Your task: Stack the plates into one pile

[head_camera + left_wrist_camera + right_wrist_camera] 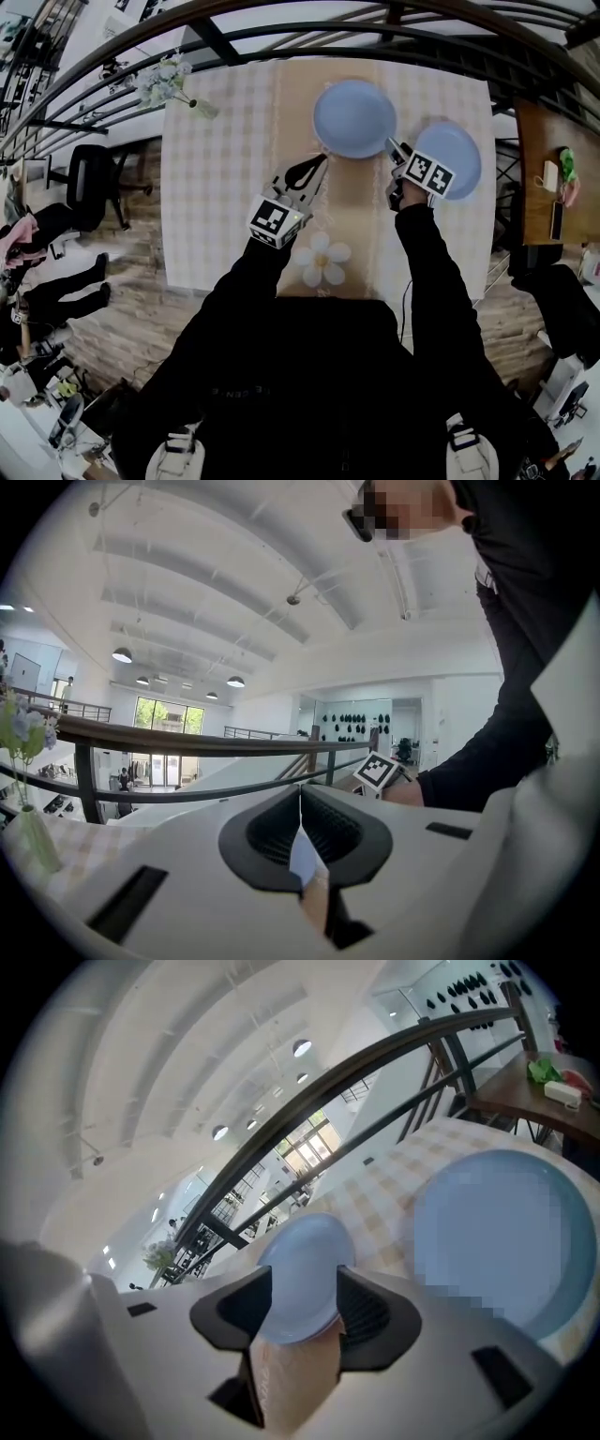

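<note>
Two pale blue plates lie apart on the checked table (pixel 216 187). The left plate (pixel 354 118) sits on the tan runner. The right plate (pixel 459 150) is partly hidden by my right gripper's marker cube. My right gripper (pixel 396 150) is between them, by the left plate's near right rim, jaws open. In the right gripper view that plate (pixel 305 1241) shows through the gap of the right gripper (pixel 305 1277), untouched, and the other plate (pixel 497 1241) lies to the right. My left gripper (pixel 317 167) hovers just in front of the left plate. In its own view the left gripper (pixel 300 794) is shut and holds nothing.
A vase of flowers (pixel 173 84) stands at the table's far left corner. A white flower-shaped piece (pixel 322 260) lies on the runner near me. A dark railing (pixel 375 28) runs behind the table. A wooden side table (pixel 548 178) with small items stands to the right.
</note>
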The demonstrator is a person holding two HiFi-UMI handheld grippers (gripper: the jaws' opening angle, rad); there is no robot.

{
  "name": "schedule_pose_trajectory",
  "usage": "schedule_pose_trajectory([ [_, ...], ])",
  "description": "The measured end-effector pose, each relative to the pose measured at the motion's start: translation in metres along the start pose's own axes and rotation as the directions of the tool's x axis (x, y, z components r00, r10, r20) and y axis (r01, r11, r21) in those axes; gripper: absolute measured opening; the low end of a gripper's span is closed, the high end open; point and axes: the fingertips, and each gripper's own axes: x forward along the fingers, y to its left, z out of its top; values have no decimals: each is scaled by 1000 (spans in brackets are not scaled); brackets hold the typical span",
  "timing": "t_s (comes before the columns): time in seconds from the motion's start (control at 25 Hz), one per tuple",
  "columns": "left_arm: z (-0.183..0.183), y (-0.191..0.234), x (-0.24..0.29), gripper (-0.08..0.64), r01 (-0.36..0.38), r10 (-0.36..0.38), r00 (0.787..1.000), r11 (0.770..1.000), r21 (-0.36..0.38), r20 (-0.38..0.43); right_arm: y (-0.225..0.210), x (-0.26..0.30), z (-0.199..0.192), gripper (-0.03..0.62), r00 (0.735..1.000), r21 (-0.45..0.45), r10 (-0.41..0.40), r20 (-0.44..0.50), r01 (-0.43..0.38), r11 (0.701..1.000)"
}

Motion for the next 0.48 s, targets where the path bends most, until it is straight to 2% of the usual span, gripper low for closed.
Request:
schedule_pose_trajectory([
  [0.2, 1, -14, -11, 21, 29, -29, 1000, 1000, -10, -7, 15, -49, 7, 216, 996, -101, 32, 81, -24, 995],
  [0.48, 3, -36, -6, 21, 77, -77, 996, 997, -9, -35, 32, -106, 7, 201, 988, -222, 84, 131, -54, 974],
])
